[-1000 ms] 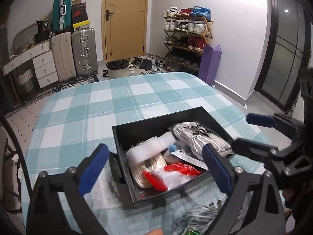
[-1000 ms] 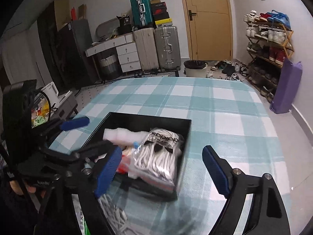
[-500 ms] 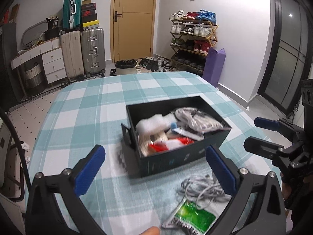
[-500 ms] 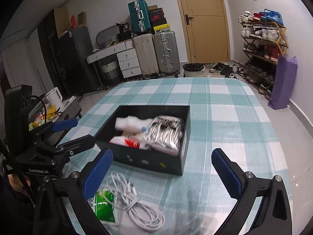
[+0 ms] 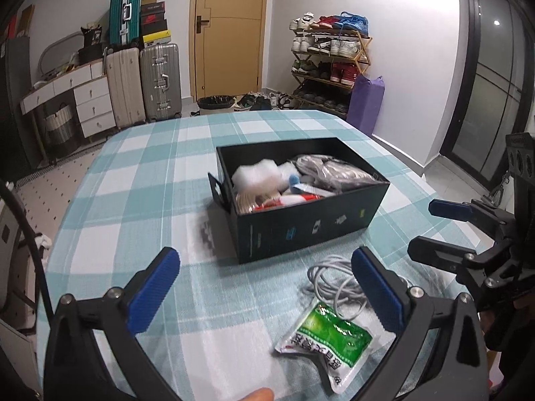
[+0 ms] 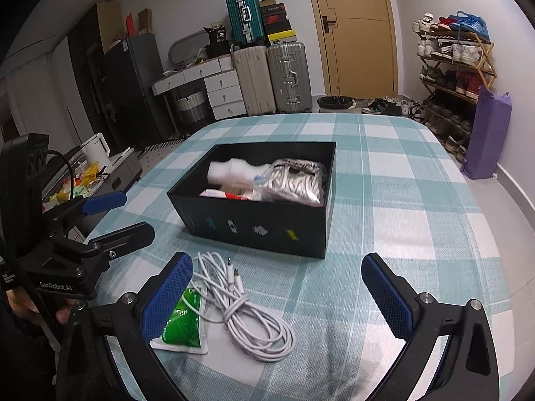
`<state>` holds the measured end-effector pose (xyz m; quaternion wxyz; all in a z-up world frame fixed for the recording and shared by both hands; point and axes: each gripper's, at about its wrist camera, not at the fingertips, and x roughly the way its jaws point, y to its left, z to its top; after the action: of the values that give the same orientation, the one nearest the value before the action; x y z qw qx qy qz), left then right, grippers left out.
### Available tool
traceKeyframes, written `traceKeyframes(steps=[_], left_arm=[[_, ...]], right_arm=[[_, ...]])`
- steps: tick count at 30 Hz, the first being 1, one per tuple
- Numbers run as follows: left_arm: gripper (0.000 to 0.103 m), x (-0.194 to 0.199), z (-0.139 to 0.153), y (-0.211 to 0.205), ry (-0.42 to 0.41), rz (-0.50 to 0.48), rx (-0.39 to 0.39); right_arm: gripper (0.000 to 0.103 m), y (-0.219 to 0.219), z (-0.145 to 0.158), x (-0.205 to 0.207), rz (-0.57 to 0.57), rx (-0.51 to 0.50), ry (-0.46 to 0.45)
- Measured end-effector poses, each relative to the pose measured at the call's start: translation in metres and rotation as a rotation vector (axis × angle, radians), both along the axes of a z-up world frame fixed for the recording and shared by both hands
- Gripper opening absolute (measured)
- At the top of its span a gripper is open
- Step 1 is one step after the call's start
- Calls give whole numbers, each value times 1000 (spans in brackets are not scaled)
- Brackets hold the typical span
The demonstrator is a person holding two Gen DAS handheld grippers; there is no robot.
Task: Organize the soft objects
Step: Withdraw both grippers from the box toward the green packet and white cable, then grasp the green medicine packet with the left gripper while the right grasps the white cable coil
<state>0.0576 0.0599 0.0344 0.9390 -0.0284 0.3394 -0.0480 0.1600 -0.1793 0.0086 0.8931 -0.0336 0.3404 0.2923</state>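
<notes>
A black box point(image 5: 307, 230) point(image 6: 254, 230) stands mid-table on the checked cloth, holding white foam, a bagged white cable bundle point(image 6: 294, 183) and red-and-white packets. In front of it lie a loose white cable coil point(image 6: 247, 314) point(image 5: 334, 284) and a green sachet point(image 5: 327, 337) point(image 6: 182, 324). My left gripper point(image 5: 264, 290) is open and empty, held back from the box above the near table. My right gripper point(image 6: 277, 297) is open and empty above the cable coil. Each gripper shows in the other's view, the right one point(image 5: 444, 230) and the left one point(image 6: 110, 214).
The table's near and right edges are close. Beyond the table are suitcases point(image 5: 143, 80), white drawers point(image 6: 220, 90), a shoe rack point(image 5: 331, 63), a purple bag point(image 6: 485, 133) and a yellow door. A side stand with a kettle point(image 6: 97, 148) sits left of the table.
Both grippers have pulled back from above the box toward the near table edge. The loose cable and green sachet have come into view in front of the box.
</notes>
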Motion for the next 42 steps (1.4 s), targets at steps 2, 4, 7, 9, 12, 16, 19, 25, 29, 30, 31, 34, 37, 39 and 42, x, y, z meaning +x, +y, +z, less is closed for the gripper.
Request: traceKeyframes(steps=[2, 4, 7, 9, 12, 16, 19, 25, 29, 30, 31, 34, 37, 39, 42], left_arm=[[103, -3, -4, -1, 5, -2, 1], [103, -5, -8, -2, 9, 4, 4], [103, -8, -15, -3, 28, -3, -7], [103, -10, -18, -6, 36, -7, -6], [103, -12, -24, -10, 49, -14, 11], [103, -12, -32, -12, 65, -19, 13], [103, -13, -37, -14, 77, -22, 21], [103, -14, -40, -17, 102, -51, 18], [103, -14, -41, -19, 131, -78, -8], [103, -14, -42, -20, 139, -86, -11], [103, -15, -42, -21, 142, -90, -8], [103, -15, -44, -26, 148, -97, 11], [103, -14, -47, -29, 163, -104, 10], [103, -13, -49, -31, 177, -110, 13], [103, -11, -52, -36, 189, -117, 21]], right_arm=[[103, 0, -4, 1, 4, -11, 11], [103, 1, -9, 0, 9, -17, 20], [103, 3, -17, 1, 14, -27, 36], [103, 5, -23, 1, 17, -37, 49], [103, 9, -32, 2, 26, -61, 73], [103, 15, -44, 6, 29, -90, 111], [103, 17, -48, 8, 28, -95, 126], [103, 21, -54, 14, 15, -116, 152], [103, 24, -57, 17, 7, -147, 162], [103, 24, -59, 18, 7, -152, 168], [102, 24, -60, 19, 7, -154, 172], [103, 21, -60, 20, 4, -162, 168], [103, 15, -61, 22, -13, -168, 163], [103, 12, -61, 24, -19, -171, 163], [103, 8, -61, 27, -28, -177, 161]])
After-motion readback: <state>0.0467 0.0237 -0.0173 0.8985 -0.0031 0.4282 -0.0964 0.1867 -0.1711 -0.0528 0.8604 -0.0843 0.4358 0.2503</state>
